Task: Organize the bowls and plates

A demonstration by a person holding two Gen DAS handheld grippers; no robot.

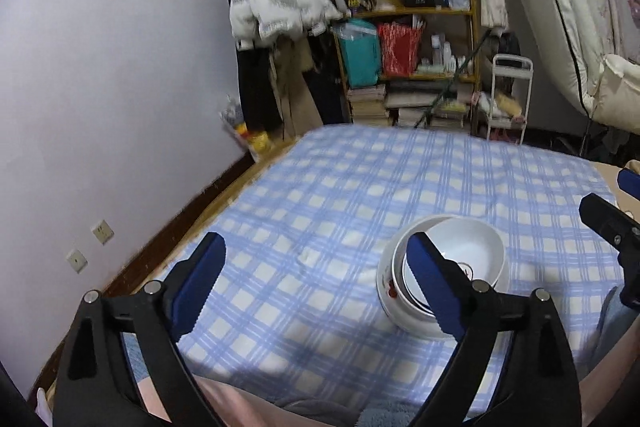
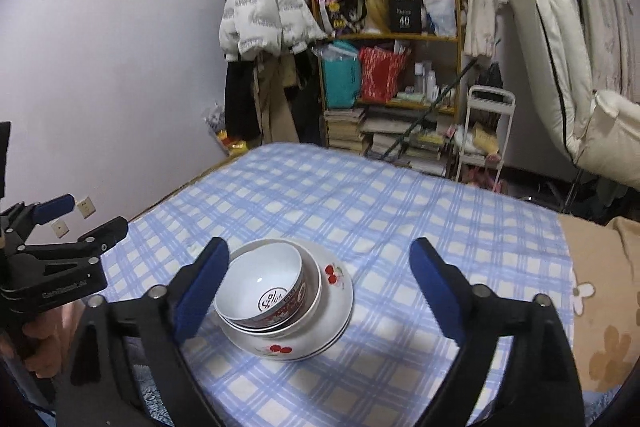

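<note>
A stack of dishes sits on the blue checked cloth [image 2: 400,227]. Two white plates with red cherries [image 2: 336,307] carry nested bowls, and the top bowl [image 2: 260,283] has a red patterned outside and a white inside. My right gripper [image 2: 319,245] hovers open above and in front of the stack; its left finger overlaps the bowls' edge in the picture and no pad presses on them. My left gripper [image 1: 316,243] is open over bare cloth, with the stack [image 1: 460,255] behind its right finger. Each gripper shows in the other's view: the left one [image 2: 90,215], the right one [image 1: 612,193].
A lilac wall with sockets [image 1: 102,231] runs along the left. Behind the far edge stand a cluttered shelf [image 2: 392,75], a hanging white jacket [image 2: 264,7] and a small cart [image 2: 486,135]. A white chair [image 2: 560,47] and a beige flowered blanket [image 2: 600,307] are at right.
</note>
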